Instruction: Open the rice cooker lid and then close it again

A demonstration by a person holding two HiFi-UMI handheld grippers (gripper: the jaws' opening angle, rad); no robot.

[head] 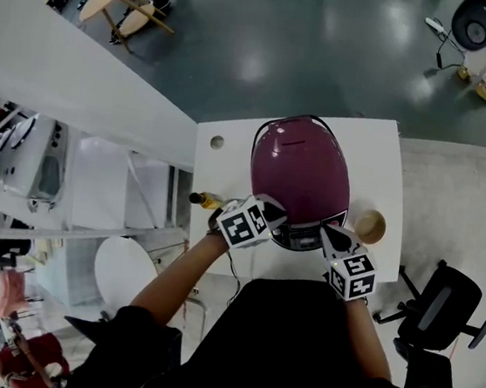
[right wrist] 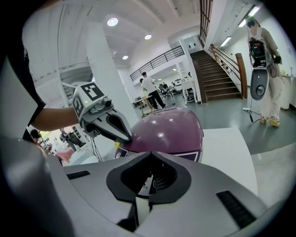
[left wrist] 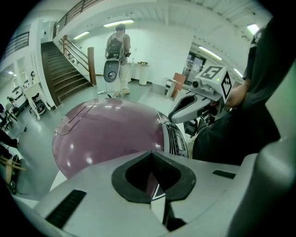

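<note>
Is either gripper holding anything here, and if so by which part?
Nothing is held. The left gripper and right gripper both have jaws shut together on nothing, tips near the front of the closed rice cooker.

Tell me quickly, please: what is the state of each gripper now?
Left gripper: closed, holding nothing.
Right gripper: closed, holding nothing.
</note>
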